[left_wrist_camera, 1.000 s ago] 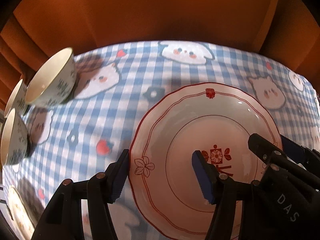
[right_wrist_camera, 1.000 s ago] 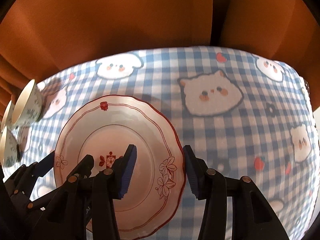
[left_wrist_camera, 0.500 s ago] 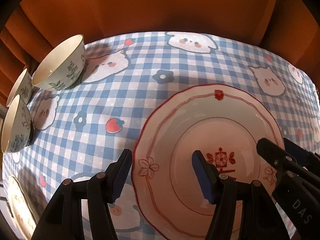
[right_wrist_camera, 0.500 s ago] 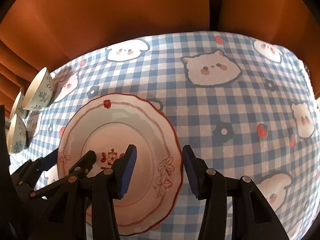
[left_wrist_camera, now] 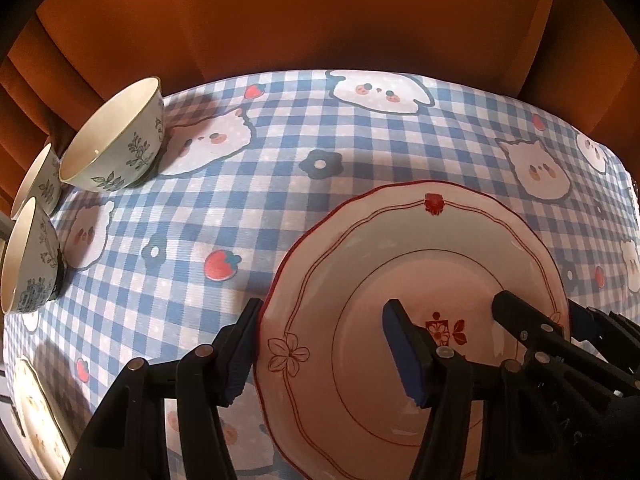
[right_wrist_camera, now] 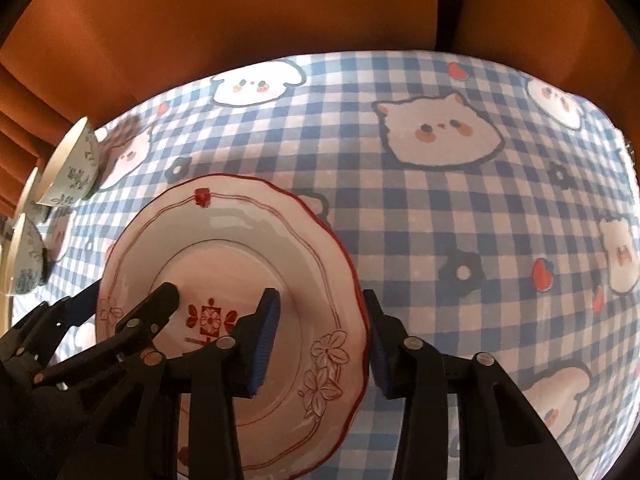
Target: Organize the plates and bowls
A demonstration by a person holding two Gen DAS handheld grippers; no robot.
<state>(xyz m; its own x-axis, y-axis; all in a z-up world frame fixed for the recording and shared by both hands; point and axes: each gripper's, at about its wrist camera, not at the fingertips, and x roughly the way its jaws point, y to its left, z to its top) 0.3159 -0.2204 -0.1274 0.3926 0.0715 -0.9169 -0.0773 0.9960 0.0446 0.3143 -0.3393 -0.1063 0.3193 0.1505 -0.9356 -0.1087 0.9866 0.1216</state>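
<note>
Since a second ago, right tongs point(right_wrist_camera: 318, 334) had narrowed and were closing astride the plate's point(right_wrist_camera: 256, 240) right rim, pads not yet pressing. Left tongs point(left_wrist_camera: 320, 350) stood apart across its left rim. Three bowls point(left_wrist_camera: 116, 136) sat far left on the checked surface point(left_wrist_camera: 280, 168).

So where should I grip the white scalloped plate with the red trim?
Grip the white scalloped plate by its raised rim, from above on opposite sides: its broad, shallow shape offers nothing else. Left gripper straddles one edge; right gripper, closing, straddles the other.
</note>
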